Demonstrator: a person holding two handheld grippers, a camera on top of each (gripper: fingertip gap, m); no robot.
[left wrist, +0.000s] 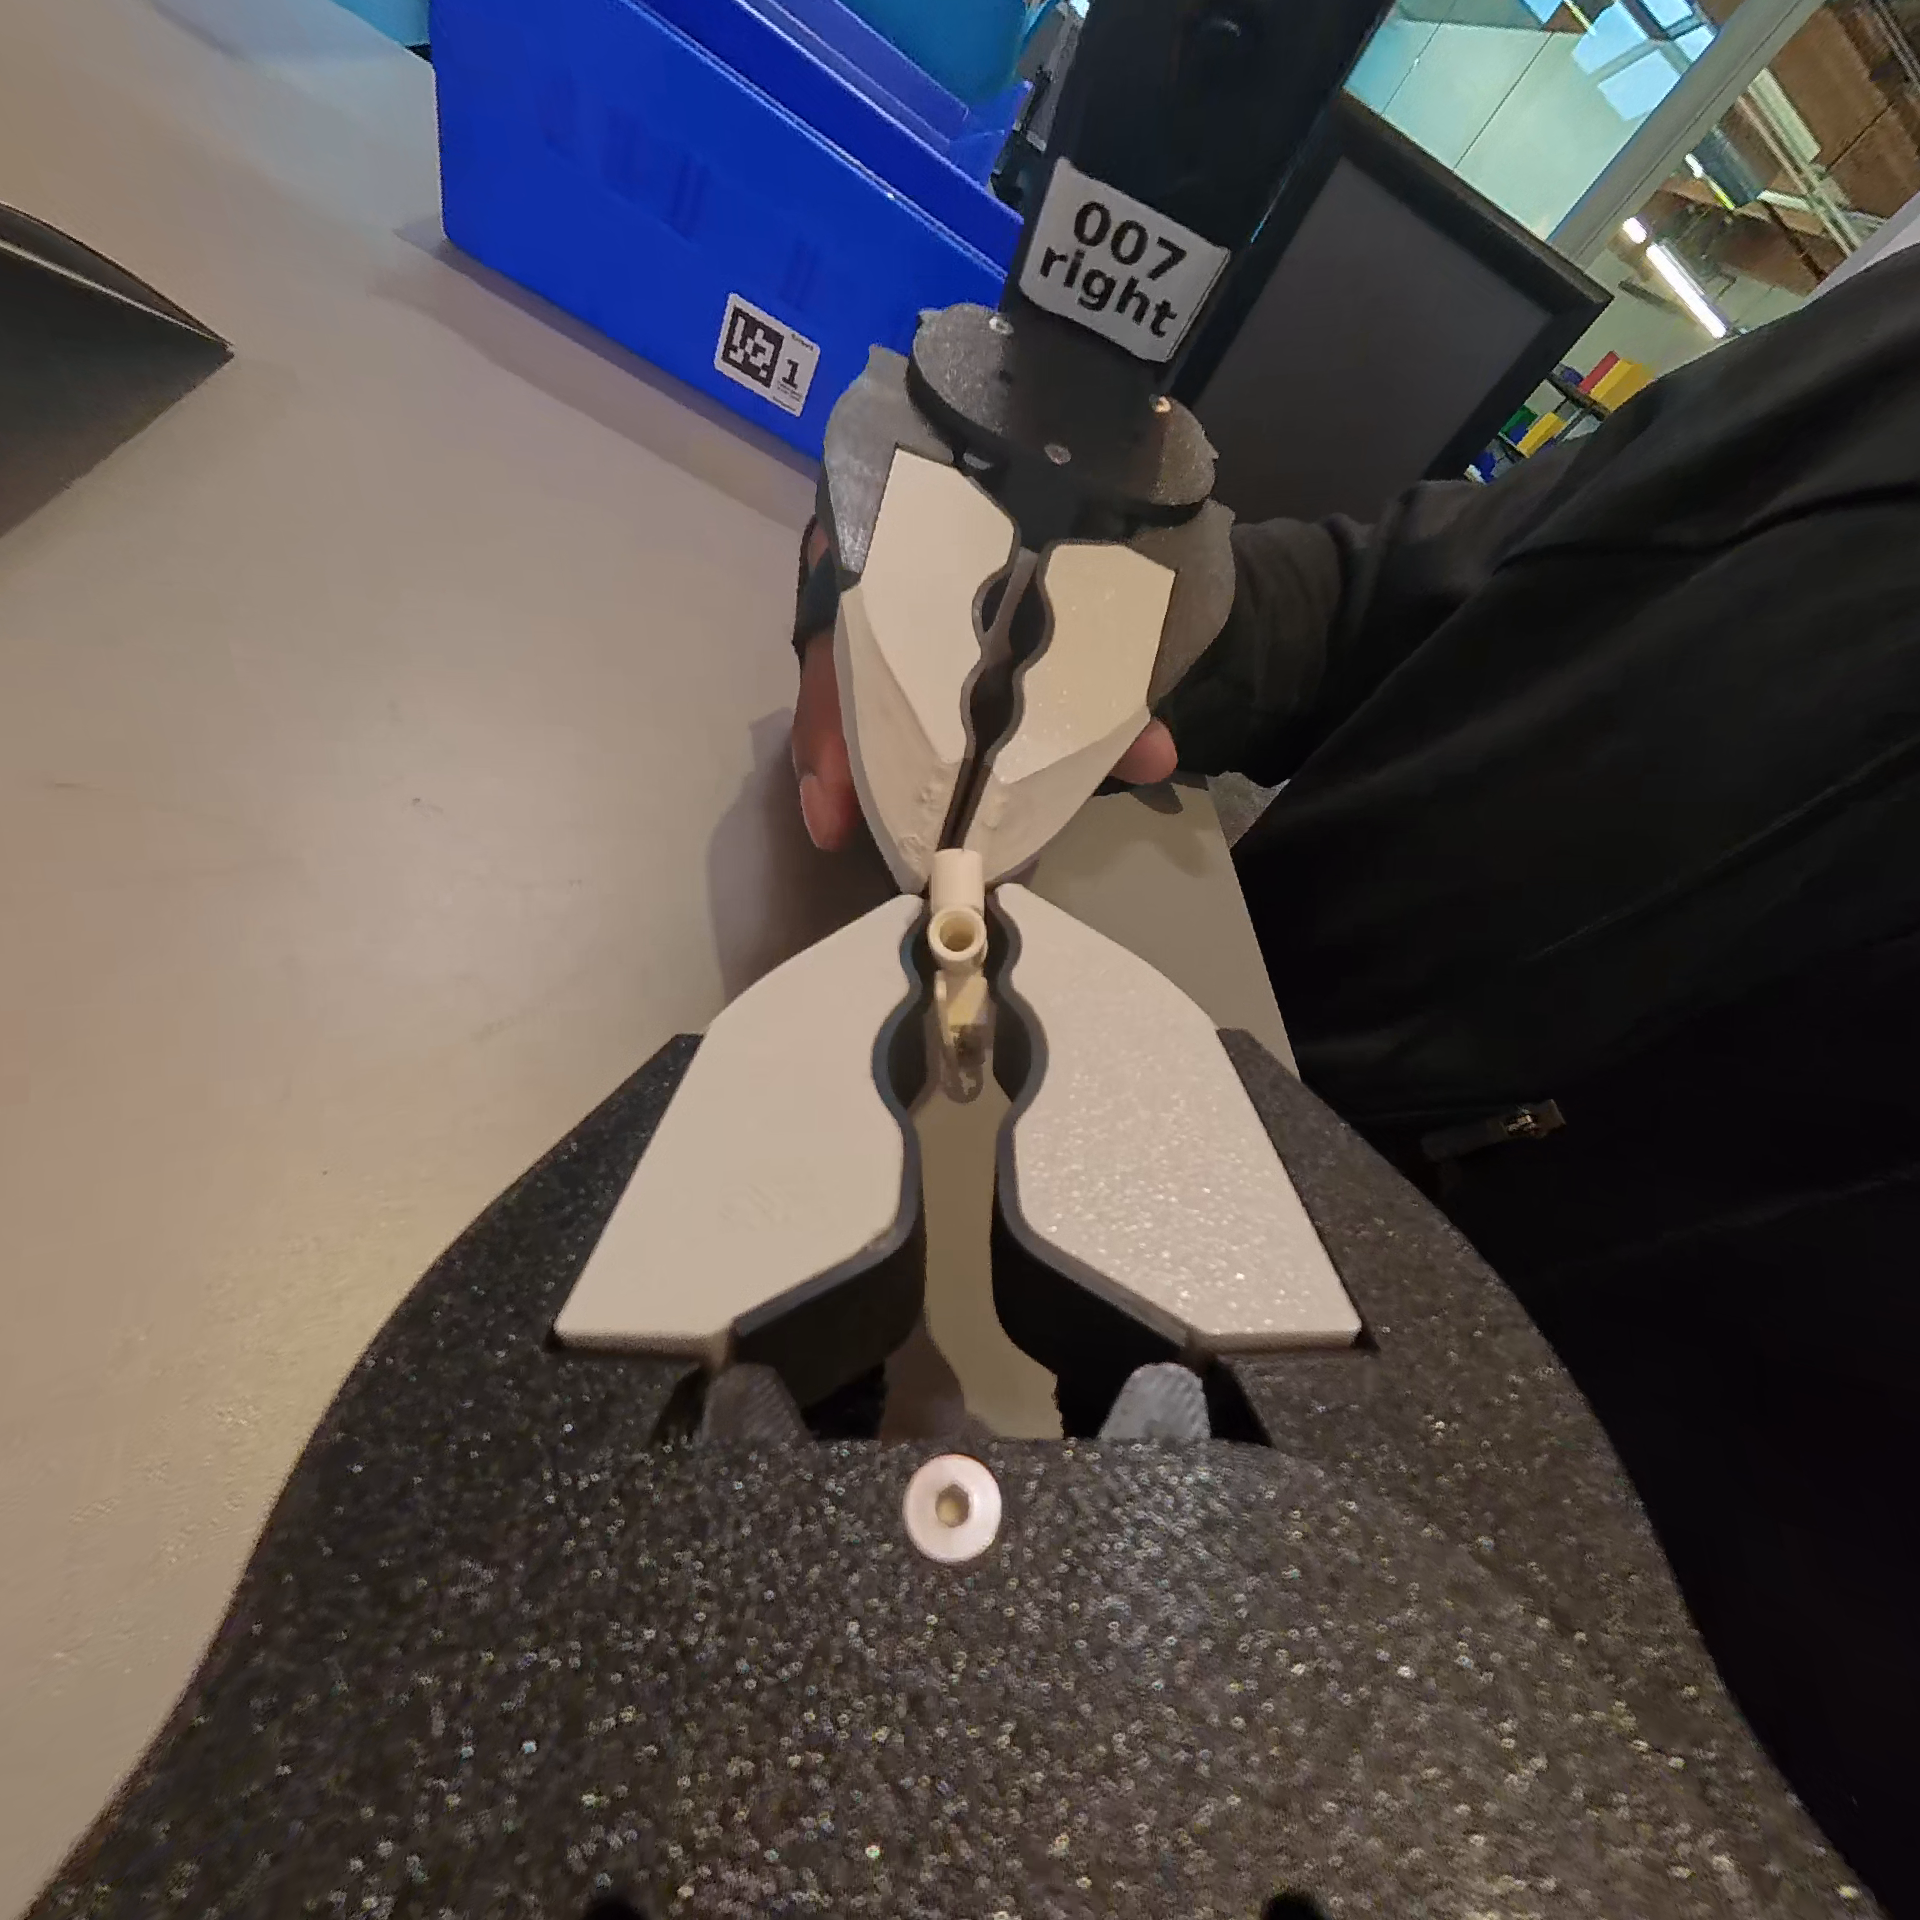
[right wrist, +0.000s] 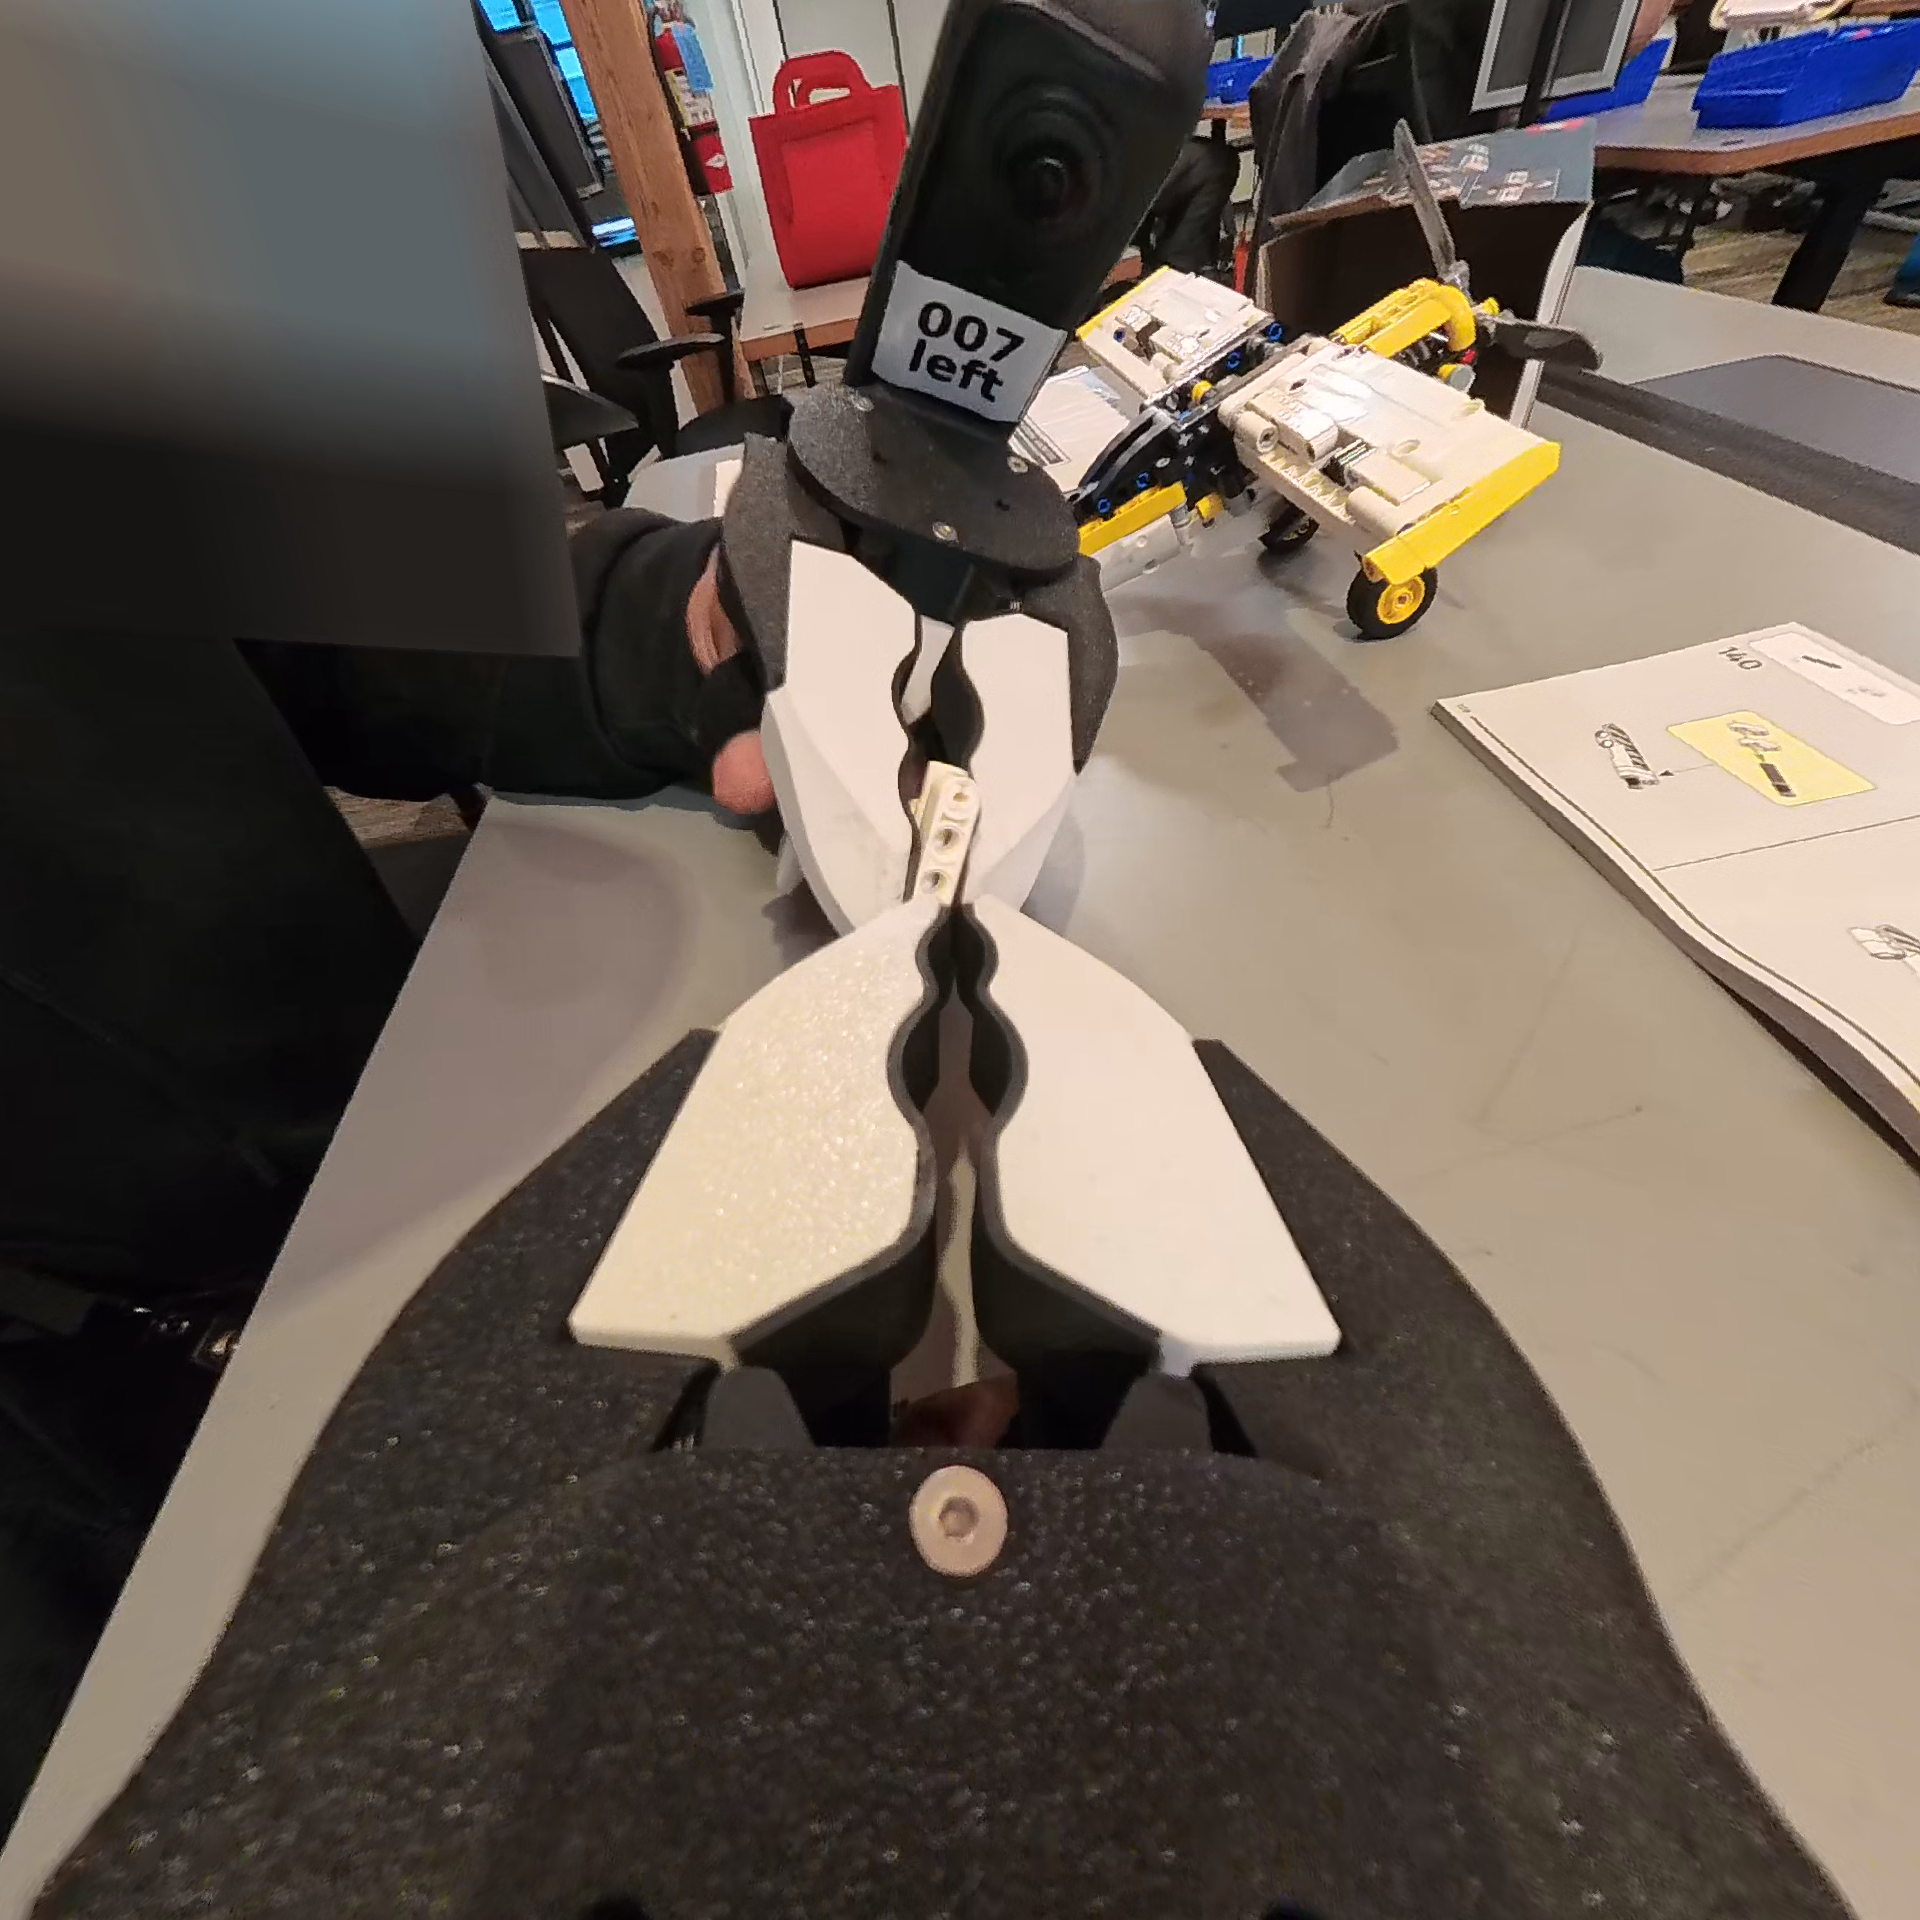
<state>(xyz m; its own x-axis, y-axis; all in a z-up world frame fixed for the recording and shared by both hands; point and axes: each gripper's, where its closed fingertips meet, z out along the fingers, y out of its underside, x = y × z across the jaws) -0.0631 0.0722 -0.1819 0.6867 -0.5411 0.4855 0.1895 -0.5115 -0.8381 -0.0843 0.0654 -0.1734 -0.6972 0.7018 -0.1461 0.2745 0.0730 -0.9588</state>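
Left wrist view | left gripper (left wrist: pixel 957 914) clamps cream holed beam (left wrist: pixel 956 940); right gripper (left wrist: pixel 961 831) shut

Bare grey table (right wrist: pixel 1351 1039) ahead, toy plane (right wrist: pixel 1309 436) beyond, booklet (right wrist: pixel 1714 831) right, blue bin (left wrist: pixel 665 208) left.

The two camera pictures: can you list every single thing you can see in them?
Small building piece: one, cream, with round holes, clamped between the left gripper's fingers.
Toy plane model: one, white and yellow, on the table behind.
Instruction booklet: one, white, open at the table's right.
Storage bin: one, blue, at the table's far edge.
Bag: one, red, in the background.
Table: one, grey.
Left gripper: white fingers, shut on the piece.
Right gripper: white fingers, closed, tips meeting the piece's end.
Hands: two, in dark fingerless gloves.
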